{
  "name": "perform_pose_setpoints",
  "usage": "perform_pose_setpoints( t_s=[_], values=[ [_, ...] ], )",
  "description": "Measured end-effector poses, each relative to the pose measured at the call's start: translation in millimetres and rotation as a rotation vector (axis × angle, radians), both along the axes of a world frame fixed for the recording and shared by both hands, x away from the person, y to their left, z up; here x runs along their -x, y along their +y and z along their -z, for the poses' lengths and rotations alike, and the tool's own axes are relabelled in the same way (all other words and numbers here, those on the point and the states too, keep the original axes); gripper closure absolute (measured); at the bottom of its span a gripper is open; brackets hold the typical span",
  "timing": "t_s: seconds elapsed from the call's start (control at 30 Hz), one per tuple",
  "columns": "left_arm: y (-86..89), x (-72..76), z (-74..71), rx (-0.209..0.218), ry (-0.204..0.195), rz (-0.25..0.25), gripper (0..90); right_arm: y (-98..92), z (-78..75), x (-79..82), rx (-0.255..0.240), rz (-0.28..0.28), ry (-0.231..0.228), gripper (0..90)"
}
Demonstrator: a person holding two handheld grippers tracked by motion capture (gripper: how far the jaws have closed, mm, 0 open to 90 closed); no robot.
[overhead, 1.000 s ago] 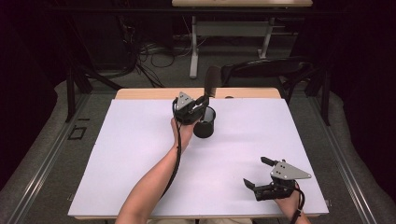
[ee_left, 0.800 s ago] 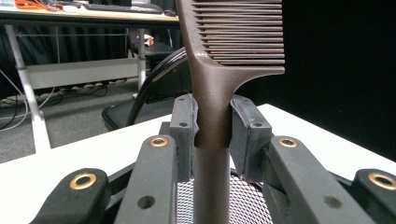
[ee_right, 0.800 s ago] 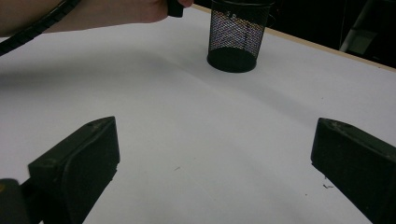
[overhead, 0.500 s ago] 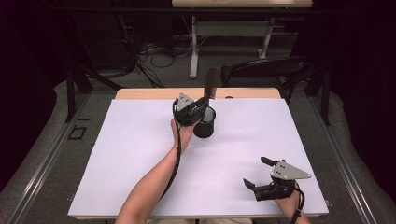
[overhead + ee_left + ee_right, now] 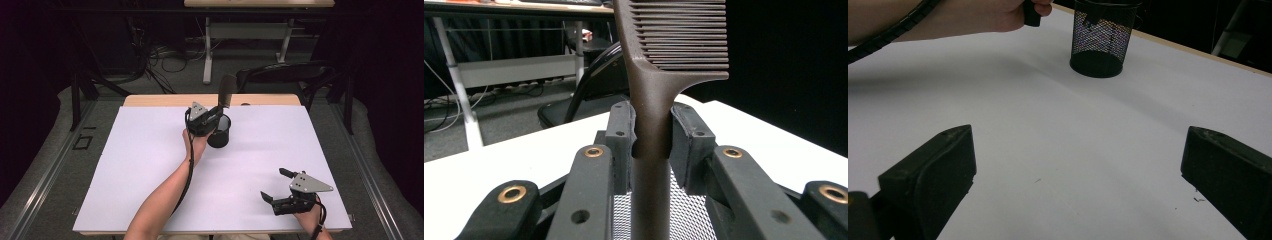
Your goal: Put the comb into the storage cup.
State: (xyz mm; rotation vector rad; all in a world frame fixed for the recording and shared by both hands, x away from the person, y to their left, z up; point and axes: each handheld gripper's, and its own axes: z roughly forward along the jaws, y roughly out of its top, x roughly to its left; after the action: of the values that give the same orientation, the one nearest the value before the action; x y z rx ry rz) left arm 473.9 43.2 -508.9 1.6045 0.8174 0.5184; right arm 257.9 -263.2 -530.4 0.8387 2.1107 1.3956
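The left tongs (image 5: 216, 114), forearm stretched toward twelve o'clock, clamp an upright brown comb (image 5: 659, 75) over the mesh cup (image 5: 220, 131). The right tongs (image 5: 274, 186) rest at five o'clock, jaws wide.

Dark brown comb (image 5: 651, 95) upright, handle down in black mesh cup (image 5: 219, 131).

The worktop (image 5: 150, 165) carries a white cover, its wooden edge exposed at the far side. A black mesh cup (image 5: 220, 133) stands upright near the far-centre.
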Motion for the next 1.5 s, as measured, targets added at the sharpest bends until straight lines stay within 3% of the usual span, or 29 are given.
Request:
perform_pose_setpoints(
  t_s=[0.53,0.8,0.97,1.2,1.5],
  values=[
    [0.9,1.7,2.9,-0.007,0.002,-0.006,72.0,0.3,0.1,0.1,-0.001,0.0,0.001,0.8],
    [0.4,4.9,6.8,-0.038,-0.004,-0.003,70.5,0.5,0.2,0.0,0.001,-0.002,0.002,0.8],
    [3.5,10.5,2.8,-0.01,-0.018,-0.011,45.5,0.2,0.2,-0.1,0.002,-0.001,0.003,0.9],
    [12.7,22.1,-10.6,-0.035,-0.066,0.001,26.3,0.4,0.3,0.0,0.001,-0.001,0.002,0.9],
    [30.4,31.7,-23.2,-0.087,-0.035,0.046,15.1,0.8,0.4,-0.3,0.004,-0.001,0.003,0.9]
  ],
)
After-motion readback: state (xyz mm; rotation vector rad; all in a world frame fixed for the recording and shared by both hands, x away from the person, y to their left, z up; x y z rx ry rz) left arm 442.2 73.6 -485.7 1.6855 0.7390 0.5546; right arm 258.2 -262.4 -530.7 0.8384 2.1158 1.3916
